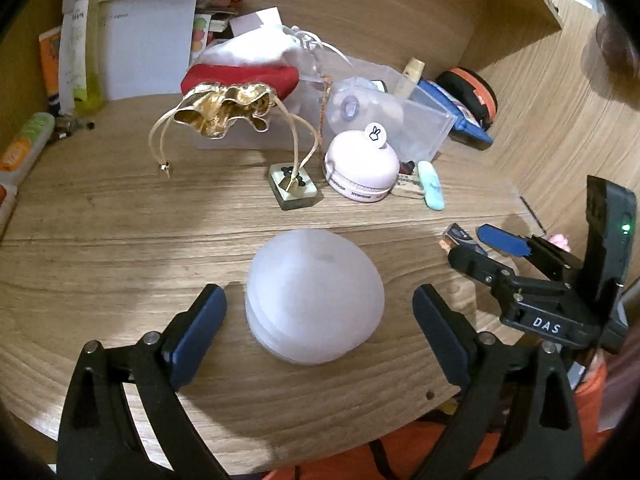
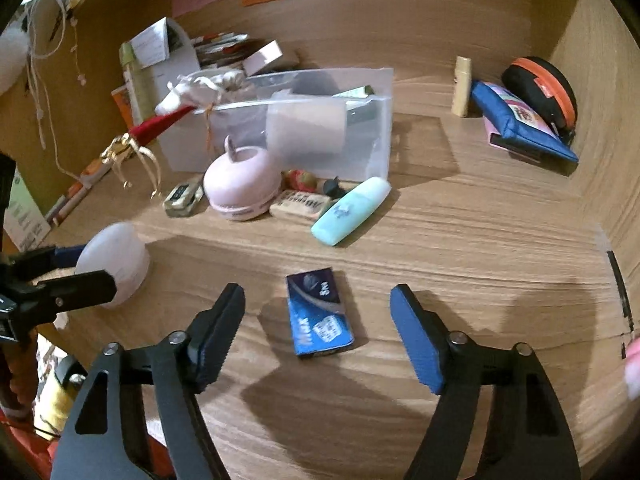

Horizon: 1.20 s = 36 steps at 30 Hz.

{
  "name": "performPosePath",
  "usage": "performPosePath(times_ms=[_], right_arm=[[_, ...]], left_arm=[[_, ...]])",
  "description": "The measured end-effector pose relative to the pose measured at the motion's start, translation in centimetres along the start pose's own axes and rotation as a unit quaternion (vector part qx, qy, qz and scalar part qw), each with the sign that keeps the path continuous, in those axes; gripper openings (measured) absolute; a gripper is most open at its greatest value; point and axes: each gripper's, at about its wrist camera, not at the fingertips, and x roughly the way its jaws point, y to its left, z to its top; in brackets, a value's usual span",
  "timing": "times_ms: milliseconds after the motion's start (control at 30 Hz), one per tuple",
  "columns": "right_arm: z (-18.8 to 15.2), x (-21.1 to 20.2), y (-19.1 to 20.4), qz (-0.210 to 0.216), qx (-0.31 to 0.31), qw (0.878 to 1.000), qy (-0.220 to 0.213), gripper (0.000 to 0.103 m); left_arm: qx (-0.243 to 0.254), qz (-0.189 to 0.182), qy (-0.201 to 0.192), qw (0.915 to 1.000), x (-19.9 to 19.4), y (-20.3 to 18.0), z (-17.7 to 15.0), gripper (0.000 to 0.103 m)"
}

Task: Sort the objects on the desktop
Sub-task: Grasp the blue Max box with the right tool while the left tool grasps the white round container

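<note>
Straddling a frosted white dome [image 1: 314, 296] on the wooden desk [image 1: 120, 240], the left gripper [image 1: 318, 330] had its jaws spread wide, a pad on either side, neither touching it. The right gripper [image 2: 318, 334] likewise hung with jaws open around a small blue box [image 2: 319, 312] lying flat near the desk's front edge. Farther back, a pink round case [image 2: 240, 184], an eraser [image 2: 300, 204] and a mint highlighter [image 2: 350, 210] sat beside a clear plastic bin [image 2: 376, 120].

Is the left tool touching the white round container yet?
Apart. In the left wrist view, the left tool is open around the white round container, with bare desk visible between each pad and its sides.
</note>
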Motion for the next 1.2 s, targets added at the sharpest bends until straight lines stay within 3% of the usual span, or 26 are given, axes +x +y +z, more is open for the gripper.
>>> performPosePath(times_ms=[167,333,433,567,667,1200], right_arm=[[-0.2,0.1,0.5,-0.001,-0.012,1.0,-0.003,0.06],[-0.2,0.0,0.6,-0.007,-0.021,1.0,-0.005,0.042],[-0.2,-0.1,0.6,-0.011,-0.022,1.0,-0.005,0.038],[-0.2,-0.2,0.6,-0.007,-0.02,1.0,-0.003,0.025],[-0.2,-0.3,0.4,0.002,-0.013,1.0,-0.002,0.025],[1.7,-1.3,0.9,0.051,-0.008,0.998,-0.017,0.024]], left_arm=[[0.009,0.019,-0.011,0.9997,0.5,-0.5,-0.1,0.095],[0.008,0.03,-0.022,0.9993,0.7,-0.7,-0.1,0.095],[0.009,0.035,-0.027,0.999,0.7,-0.8,-0.3,0.093],[0.012,0.046,-0.036,0.9982,0.6,-0.6,-0.3,0.075],[0.007,0.04,-0.039,0.9984,0.5,-0.1,-0.3,0.067],[-0.011,0.014,-0.063,0.9979,-1.3,0.0,0.2,0.067]])
